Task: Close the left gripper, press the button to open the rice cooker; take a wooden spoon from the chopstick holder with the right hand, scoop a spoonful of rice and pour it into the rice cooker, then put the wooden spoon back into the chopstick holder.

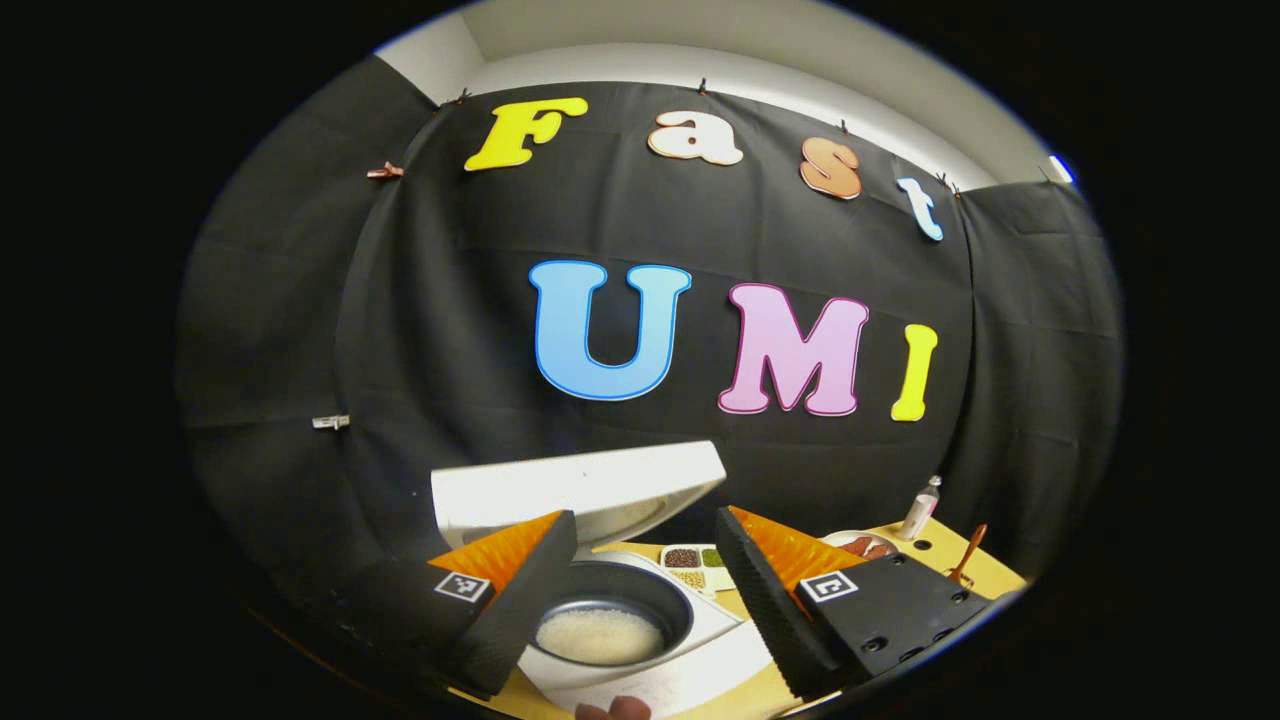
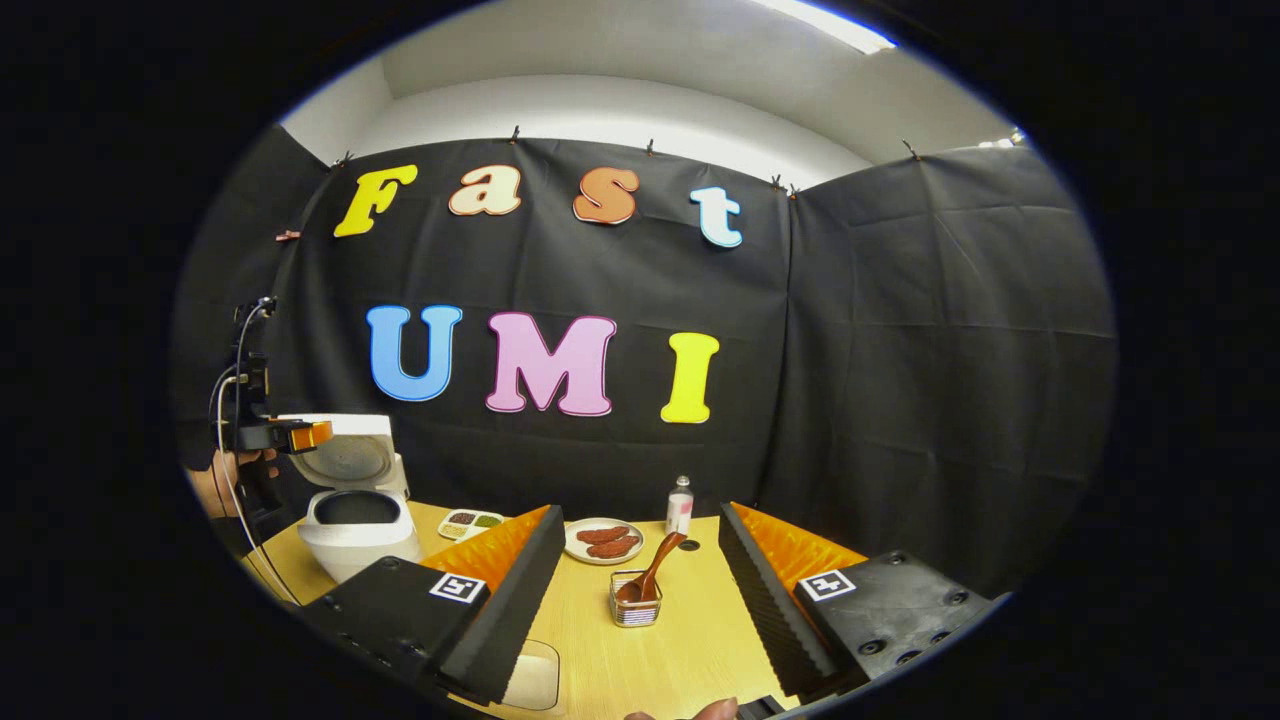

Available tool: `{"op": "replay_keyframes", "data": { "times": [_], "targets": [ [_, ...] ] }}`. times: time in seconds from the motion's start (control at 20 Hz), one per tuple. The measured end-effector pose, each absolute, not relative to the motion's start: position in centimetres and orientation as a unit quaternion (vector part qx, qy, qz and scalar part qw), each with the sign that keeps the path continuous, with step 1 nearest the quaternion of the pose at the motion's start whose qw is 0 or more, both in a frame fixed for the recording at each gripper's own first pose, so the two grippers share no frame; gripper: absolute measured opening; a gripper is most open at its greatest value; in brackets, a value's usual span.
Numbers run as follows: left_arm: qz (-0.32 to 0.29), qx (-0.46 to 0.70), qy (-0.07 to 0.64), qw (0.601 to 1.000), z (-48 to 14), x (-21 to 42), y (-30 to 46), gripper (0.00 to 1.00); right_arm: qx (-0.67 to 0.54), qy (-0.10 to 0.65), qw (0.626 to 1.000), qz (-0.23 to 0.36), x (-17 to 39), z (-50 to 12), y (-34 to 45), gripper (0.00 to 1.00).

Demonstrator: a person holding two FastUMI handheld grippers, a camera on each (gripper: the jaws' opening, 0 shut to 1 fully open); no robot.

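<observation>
The white rice cooker (image 1: pixel 690 640) stands with its lid (image 1: pixel 560 490) raised, and white rice (image 1: pixel 600 635) lies in its dark inner pot. My left gripper (image 1: pixel 645 520) hangs open just above the pot with nothing between its fingers. In the right gripper view the cooker (image 2: pixel 355 535) is at the far left, with the left gripper (image 2: pixel 290 435) and the hand holding it above it. The wooden spoon (image 2: pixel 655 570) leans in the small chopstick holder (image 2: pixel 636 608) mid-table. My right gripper (image 2: pixel 640 510) is open, short of the holder and touching nothing.
On the wooden table (image 2: pixel 690 640) a divided tray of grains (image 2: pixel 470 522), a plate of reddish pieces (image 2: pixel 605 540) and a small bottle (image 2: pixel 680 505) stand along the back. A clear tub (image 2: pixel 530 675) sits at the near edge, by the right gripper's left finger.
</observation>
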State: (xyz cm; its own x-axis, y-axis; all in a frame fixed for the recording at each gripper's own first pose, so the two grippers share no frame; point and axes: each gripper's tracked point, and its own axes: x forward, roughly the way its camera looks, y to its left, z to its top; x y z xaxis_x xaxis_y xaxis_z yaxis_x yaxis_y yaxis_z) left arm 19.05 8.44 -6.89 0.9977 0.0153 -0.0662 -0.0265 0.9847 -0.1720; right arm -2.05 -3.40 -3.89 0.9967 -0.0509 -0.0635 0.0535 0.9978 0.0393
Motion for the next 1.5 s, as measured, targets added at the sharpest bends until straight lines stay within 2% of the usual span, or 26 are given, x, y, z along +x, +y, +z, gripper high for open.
{"op": "replay_keyframes", "data": {
  "times": [0.45,0.75,1.0,1.3,1.4,1.5],
  "targets": [
    [0.039,-0.128,0.037,0.99,-7.0,10.0,5.4,0.95,0.084,0.068,0.994,0.014,2.7,-8.0,-4.6,0.98],
    [0.027,-0.115,0.071,0.99,-9.6,4.8,0.8,0.95,0.127,0.134,0.982,0.037,9.8,-15.6,-5.8,0.96],
    [0.03,-0.071,0.086,0.993,-11.2,2.4,-2.1,0.95,0.153,0.187,0.969,0.05,14.9,-22.5,-7.1,0.92],
    [0.053,-0.075,0.114,0.989,-13.8,1.3,-4.2,0.95,0.157,0.226,0.959,0.071,20.0,-28.3,-7.2,0.86],
    [0.061,-0.08,0.12,0.988,-14.2,1.5,-4.7,0.95,0.159,0.236,0.956,0.073,21.4,-30.0,-7.3,0.8],
    [0.072,-0.089,0.122,0.986,-14.3,1.8,-4.9,0.95,0.169,0.248,0.951,0.076,22.5,-31.7,-7.4,0.8]
  ]
}}
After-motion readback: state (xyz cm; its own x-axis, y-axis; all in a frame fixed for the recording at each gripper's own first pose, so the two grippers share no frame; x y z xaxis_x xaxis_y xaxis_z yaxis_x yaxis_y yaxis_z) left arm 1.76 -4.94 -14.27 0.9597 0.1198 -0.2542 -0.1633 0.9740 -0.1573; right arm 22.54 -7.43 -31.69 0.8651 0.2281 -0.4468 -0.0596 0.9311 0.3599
